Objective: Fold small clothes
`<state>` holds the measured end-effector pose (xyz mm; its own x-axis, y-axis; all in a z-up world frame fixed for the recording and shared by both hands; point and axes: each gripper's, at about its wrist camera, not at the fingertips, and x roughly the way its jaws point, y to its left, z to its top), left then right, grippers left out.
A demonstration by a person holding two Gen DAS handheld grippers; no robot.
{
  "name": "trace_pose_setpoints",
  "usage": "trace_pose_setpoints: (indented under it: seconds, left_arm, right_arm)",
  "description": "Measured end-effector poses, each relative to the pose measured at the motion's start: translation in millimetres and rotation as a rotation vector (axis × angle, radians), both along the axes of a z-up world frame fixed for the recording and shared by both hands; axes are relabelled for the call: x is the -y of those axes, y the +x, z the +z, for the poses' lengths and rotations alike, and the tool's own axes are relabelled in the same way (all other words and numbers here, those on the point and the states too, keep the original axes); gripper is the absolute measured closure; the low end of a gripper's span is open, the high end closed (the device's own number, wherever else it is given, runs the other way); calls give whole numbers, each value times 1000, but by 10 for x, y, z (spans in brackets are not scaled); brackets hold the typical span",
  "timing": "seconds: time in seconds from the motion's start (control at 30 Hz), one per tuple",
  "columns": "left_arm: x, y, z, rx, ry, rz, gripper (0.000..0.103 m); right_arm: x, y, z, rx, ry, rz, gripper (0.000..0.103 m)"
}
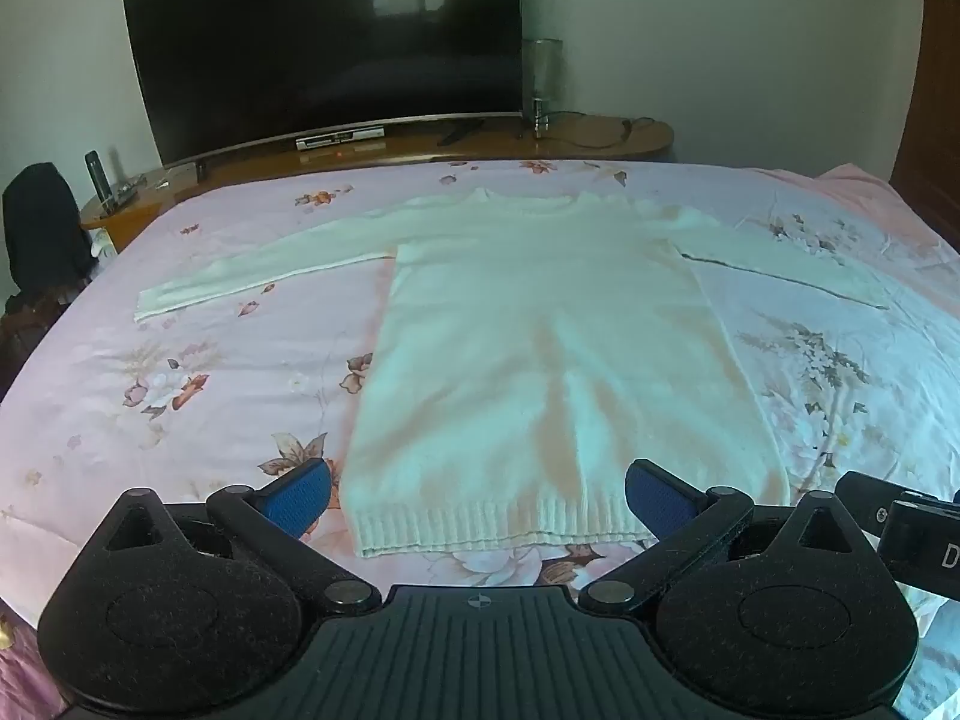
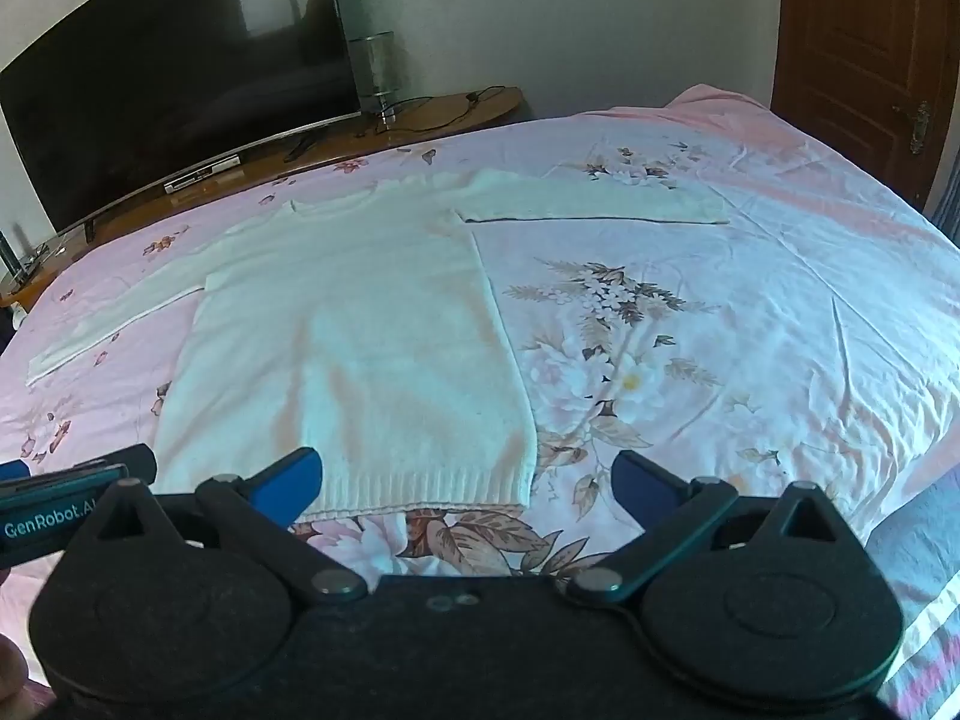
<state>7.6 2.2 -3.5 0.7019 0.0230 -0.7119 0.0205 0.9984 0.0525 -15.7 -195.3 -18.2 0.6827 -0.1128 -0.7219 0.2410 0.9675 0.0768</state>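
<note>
A white knit sweater (image 1: 540,348) lies flat on the bed with both sleeves spread sideways and its ribbed hem nearest me. My left gripper (image 1: 477,495) hovers over the hem, wide open, blue pads on either side of the hem's width, touching nothing. In the right wrist view the same sweater (image 2: 354,348) lies left of centre. My right gripper (image 2: 465,480) stands open above the hem's right corner and the bare sheet, nothing between its fingers. The other gripper's body shows at each view's edge.
The bed carries a pink floral sheet (image 1: 180,372). Beyond its far edge stand a wooden TV bench (image 1: 600,138), a dark television (image 1: 324,42) and a glass lamp (image 1: 542,84). A brown door (image 2: 870,60) is at the right.
</note>
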Motion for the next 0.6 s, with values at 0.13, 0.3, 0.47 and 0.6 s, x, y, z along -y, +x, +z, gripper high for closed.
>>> trace_pose_setpoints:
  seconds: [0.13,0.3,0.47,0.6]
  left_arm:
    - [-6,35,-26,-7,-4,4,0]
    - [7,61,-48,-17,-4,3,0]
    - [21,86,-49,-23,-5,5,0]
    - [11,95,-53,-25,-6,6,0]
  right_arm:
    - [-5,20,-2,-2,-2,4,0]
    - [-13,41,-10,-7,0,5,0]
    - [-9,58,-8,-12,4,5,0]
    - [-8,65,-9,-13,6,3,0]
